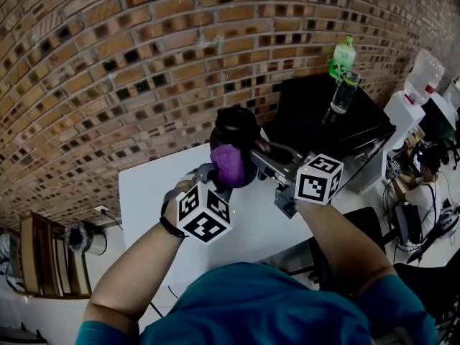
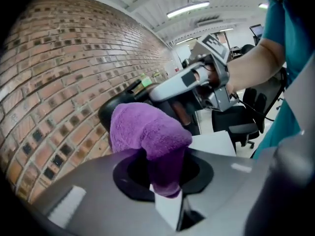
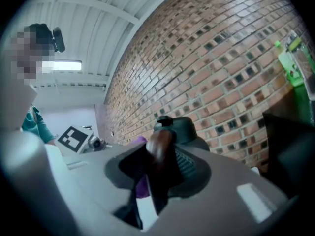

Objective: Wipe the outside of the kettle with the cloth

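Kettle (image 1: 233,129): black, rounded and matte, with a knobbed lid. It hangs over the far edge of the white table (image 1: 147,192), close in front of the brick wall (image 1: 108,63). No view shows whether its base touches the table.

The right gripper (image 1: 264,157) comes in level from the right, and its jaws pinch the kettle's glossy brown handle (image 3: 158,149). The left gripper (image 1: 215,174) comes in from below left. Its jaws are pressed together on a fold of the cloth (image 2: 147,129), a thick, fuzzy purple wad that bulges out over them. The cloth lies against the kettle's near side, just below the lid. From the right gripper view only a purple sliver (image 3: 140,142) shows beside the handle.

Beyond the kettle on the right stands a black stand (image 1: 316,121). It carries a green bottle (image 1: 343,54) and a clear bottle (image 1: 345,90) with a dark cap, both upright and well apart from the kettle. Further right are a white water dispenser (image 1: 422,77) and a seated person (image 1: 424,175) among cables. A black office chair (image 2: 236,127) sits past the table's edge. Between the grippers and the kettle only the cloth stands in the way.
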